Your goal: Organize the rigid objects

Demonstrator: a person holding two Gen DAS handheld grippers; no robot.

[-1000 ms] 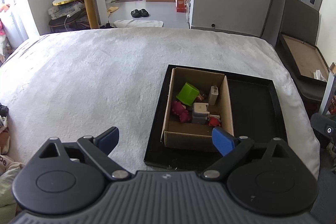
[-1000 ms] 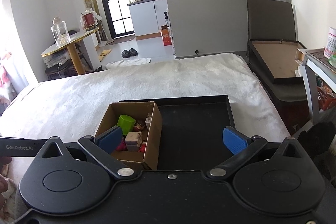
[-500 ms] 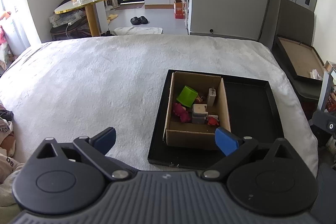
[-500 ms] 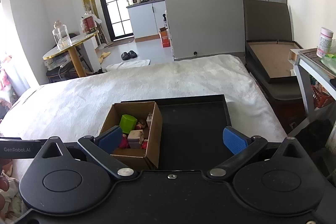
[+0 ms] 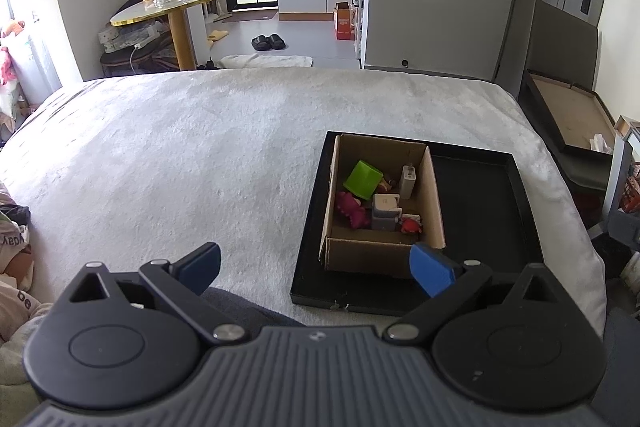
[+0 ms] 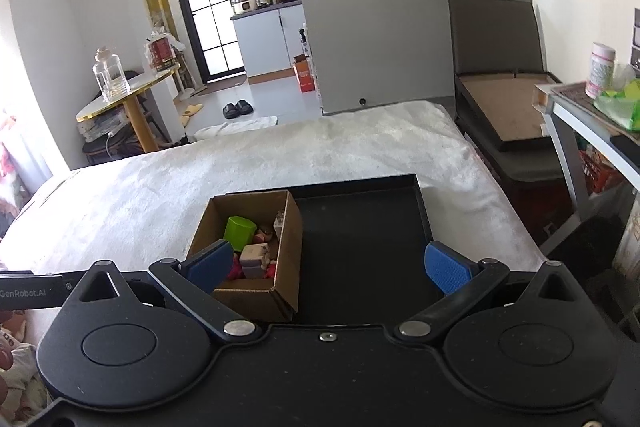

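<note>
A brown cardboard box [image 5: 435,211] [image 6: 290,251] stands at the left end of a black tray [image 5: 480,203] [image 6: 360,227] on a white bed cover. Inside it lie a green cup [image 5: 363,179] [image 6: 239,233], a pink toy [image 5: 352,209], a grey block [image 5: 385,213] [image 6: 254,257], a white charger [image 5: 408,181] and a small red piece [image 5: 410,225]. My left gripper [image 5: 316,265] hangs open, back from the near end of the box, holding nothing. My right gripper [image 6: 329,265] is open too, above the tray's near edge, with nothing between its fingers.
The white bed cover [image 5: 200,155] stretches wide to the left of the tray. Clothes [image 5: 12,267] lie at the bed's left edge. A dark chair with a flat box [image 6: 504,107] and a side table [image 6: 588,115] stand to the right. A round table [image 5: 172,7] stands beyond the bed.
Both grippers have drawn back and up from the box, so the box and tray look smaller and further off. Both stay open. The things in the box have not moved.
</note>
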